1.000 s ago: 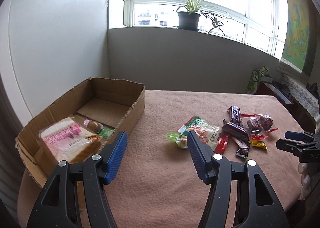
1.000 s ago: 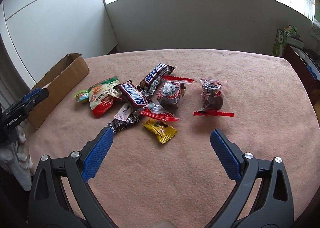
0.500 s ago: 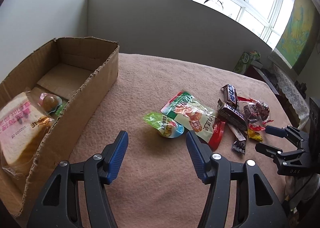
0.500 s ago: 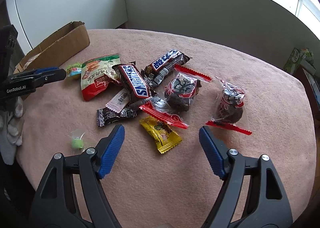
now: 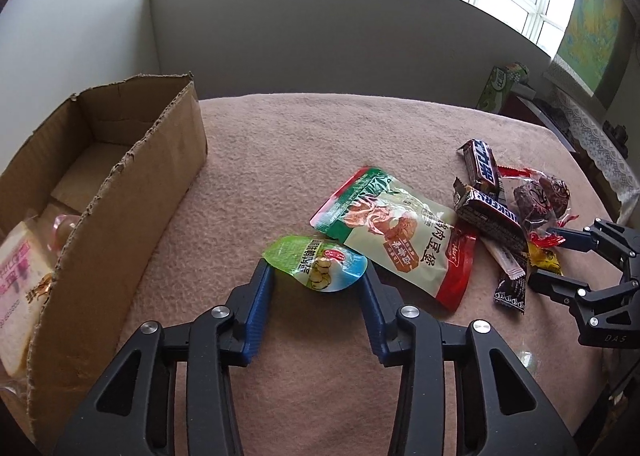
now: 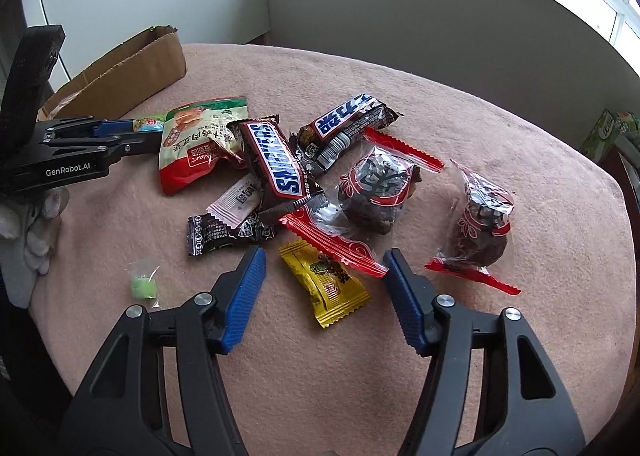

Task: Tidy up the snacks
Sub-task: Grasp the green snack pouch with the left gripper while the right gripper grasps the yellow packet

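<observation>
My left gripper (image 5: 316,276) is open, its fingers on either side of a small green jelly cup (image 5: 316,268) on the pink tablecloth. Beside it lies a green and red snack pouch (image 5: 396,232). My right gripper (image 6: 322,258) is open around a yellow candy packet (image 6: 324,282). Beyond it lie a Snickers bar (image 6: 276,160), a second dark bar (image 6: 344,124), two red-sealed bags of dark cake (image 6: 376,188) (image 6: 480,224) and small sachets (image 6: 228,224). The cardboard box (image 5: 132,184) at left holds bagged bread (image 5: 16,276).
A small green wrapped sweet (image 6: 143,288) lies near the table's front left edge. The table's right edge (image 6: 624,216) is close. A green carton (image 5: 502,86) and a side cabinet stand beyond the table. A wall and window sill lie behind.
Both grippers have moved forward and down. The left now straddles the jelly cup. The right now straddles the yellow candy packet.
</observation>
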Action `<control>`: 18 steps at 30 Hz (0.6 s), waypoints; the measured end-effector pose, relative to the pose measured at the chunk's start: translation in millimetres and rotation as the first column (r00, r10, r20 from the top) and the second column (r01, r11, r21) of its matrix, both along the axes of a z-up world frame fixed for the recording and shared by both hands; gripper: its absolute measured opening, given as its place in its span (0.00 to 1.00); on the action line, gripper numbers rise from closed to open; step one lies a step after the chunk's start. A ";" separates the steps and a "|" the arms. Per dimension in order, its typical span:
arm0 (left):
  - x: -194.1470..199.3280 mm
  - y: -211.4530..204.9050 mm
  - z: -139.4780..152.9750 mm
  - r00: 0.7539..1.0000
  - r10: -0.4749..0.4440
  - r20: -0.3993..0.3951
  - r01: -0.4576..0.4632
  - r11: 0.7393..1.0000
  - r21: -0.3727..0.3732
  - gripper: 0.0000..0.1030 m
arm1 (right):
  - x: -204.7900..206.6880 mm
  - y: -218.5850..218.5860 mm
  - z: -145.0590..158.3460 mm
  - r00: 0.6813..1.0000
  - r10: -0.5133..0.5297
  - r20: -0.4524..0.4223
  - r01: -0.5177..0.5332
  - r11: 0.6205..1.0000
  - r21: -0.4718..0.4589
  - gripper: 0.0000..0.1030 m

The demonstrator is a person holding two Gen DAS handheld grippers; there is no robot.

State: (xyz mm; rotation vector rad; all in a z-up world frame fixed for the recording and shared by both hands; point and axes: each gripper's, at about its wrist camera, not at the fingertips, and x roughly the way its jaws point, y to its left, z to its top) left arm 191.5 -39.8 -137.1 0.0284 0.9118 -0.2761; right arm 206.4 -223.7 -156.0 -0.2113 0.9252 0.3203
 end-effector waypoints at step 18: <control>-4.5 -1.8 0.3 1.000 -0.014 0.010 0.014 1.000 0.022 0.24 | -25.3 -6.8 4.4 0.999 -0.033 0.004 0.033 0.999 0.025 0.27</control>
